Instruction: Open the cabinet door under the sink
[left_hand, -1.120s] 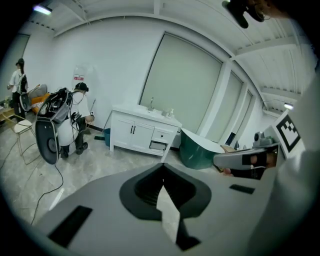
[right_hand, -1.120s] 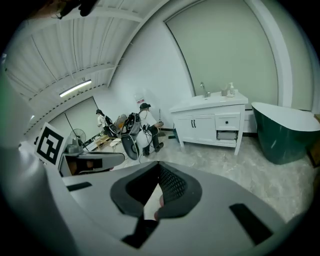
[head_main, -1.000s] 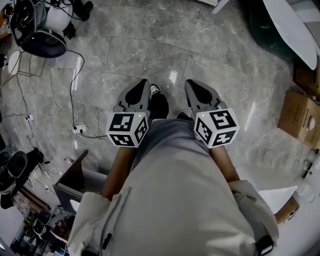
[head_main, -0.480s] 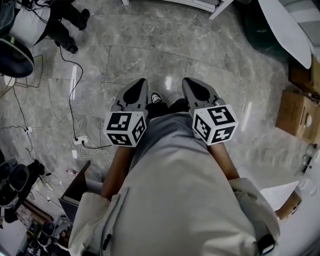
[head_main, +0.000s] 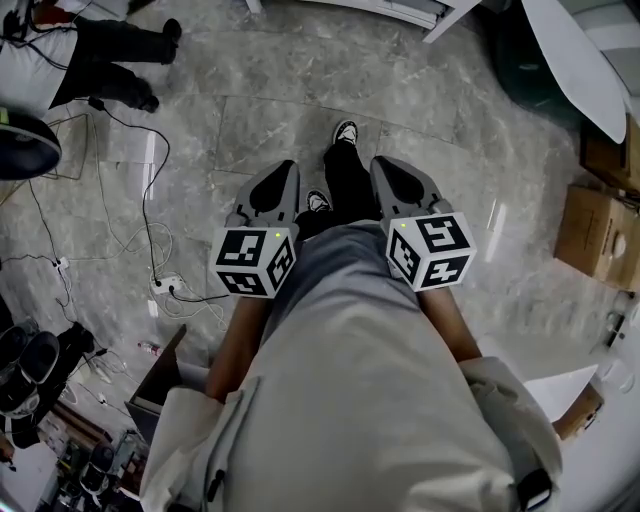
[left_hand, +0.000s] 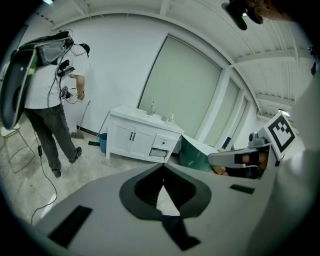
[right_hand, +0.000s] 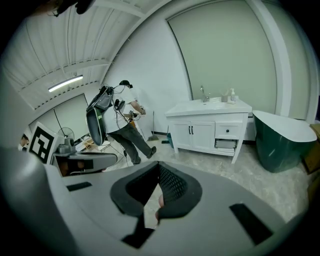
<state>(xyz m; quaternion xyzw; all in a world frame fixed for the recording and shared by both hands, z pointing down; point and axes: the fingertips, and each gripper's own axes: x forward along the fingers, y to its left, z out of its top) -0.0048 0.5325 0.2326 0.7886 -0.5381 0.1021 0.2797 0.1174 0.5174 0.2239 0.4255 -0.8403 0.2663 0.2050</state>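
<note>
Seen from above: a grey two-jaw left claw (head_main: 283, 165) and a matching grey right claw (head_main: 385, 162), carried side by side at waist height and pointing forward over a grey marble floor (head_main: 300, 90). Probably a walking carry, no reach begun. Both pairs of jaws pressed together at the tips, nothing pinched between them. Well ahead of both claws, across open floor: the white vanity cabinet with twin doors and black handles (right_hand: 200, 135) beneath the sink, doors closed. Just right of it, ahead of the right claw, a dark green bathtub (right_hand: 280, 142). Ahead and left, a person in a white shirt (right_hand: 125, 127) near the wall. Loose black cables (head_main: 150, 200) on the floor off the left claw's side, a brown cardboard box (head_main: 598, 235) off the right claw's side. Neither likely across the straight path to the doors.
</note>
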